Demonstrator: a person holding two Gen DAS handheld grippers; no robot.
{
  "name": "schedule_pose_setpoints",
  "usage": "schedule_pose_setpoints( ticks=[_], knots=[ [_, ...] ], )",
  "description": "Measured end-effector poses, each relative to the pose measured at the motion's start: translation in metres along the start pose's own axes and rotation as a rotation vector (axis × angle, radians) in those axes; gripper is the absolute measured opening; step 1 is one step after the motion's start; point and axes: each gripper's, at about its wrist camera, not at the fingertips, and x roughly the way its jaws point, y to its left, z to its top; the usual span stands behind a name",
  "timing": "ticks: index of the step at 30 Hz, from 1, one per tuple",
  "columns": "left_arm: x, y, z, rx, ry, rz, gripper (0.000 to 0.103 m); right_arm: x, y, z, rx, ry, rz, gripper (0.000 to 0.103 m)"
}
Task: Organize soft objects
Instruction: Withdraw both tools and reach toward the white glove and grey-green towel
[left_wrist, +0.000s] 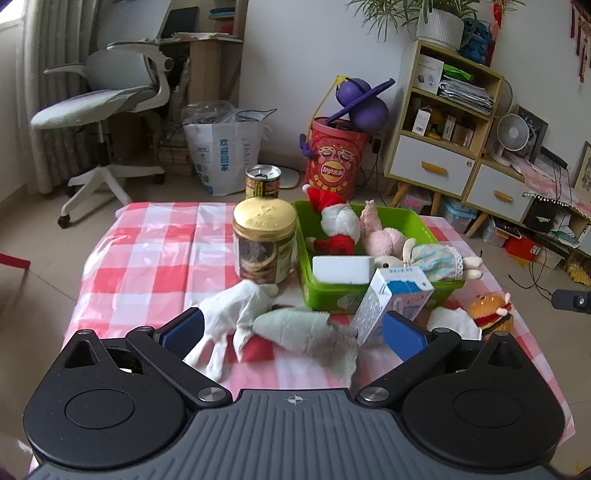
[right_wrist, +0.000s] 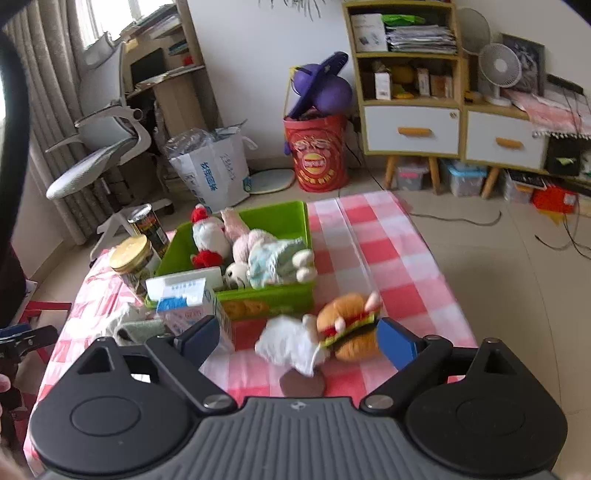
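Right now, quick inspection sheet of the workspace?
Surface: red checked cloth on a table.
Job's things: green bin holds Santa, pink plush and a doll; glove, grey plush and burger toy lie outside.
Clutter: jar, can, milk carton.
Grippers: left gripper and right gripper open, empty.
Cables: cords on the floor.
Surroundings: office chair, shelf unit, red bucket.

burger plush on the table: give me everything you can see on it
The burger plush is a soft stuffed toy: tan buns, red and green layers, a small pink bit on top. It lies tilted on the checked tablecloth, in front of the green bin and outside it, against a white cloth. The right gripper is open around it, pads not pressing.
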Motion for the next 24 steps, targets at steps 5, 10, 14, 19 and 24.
schedule_pose_setpoints(
  ticks=[5,10,14,19,24],
  knots=[
    [0.000,0.010,-0.022,-0.005,0.005,0.021,0.098,0.003,0.013,-0.025,0.007,0.012,0.014,0.069],
    [0.020,0.029,-0.043,-0.006,0.058,0.065,0.098,0.020,0.028,-0.046,0.033,0.079,0.021,0.069],
    [0.035,0.044,-0.051,0.020,0.068,0.105,0.098,0.035,0.048,-0.054,0.088,0.139,0.069,0.069],
    [0.057,0.066,-0.052,0.016,0.080,0.111,0.097,0.057,0.083,-0.063,0.105,0.180,0.091,0.069],
    [0.076,0.076,-0.043,0.118,0.050,0.070,0.097,0.079,0.119,-0.071,0.126,0.187,0.136,0.069]
  ],
)
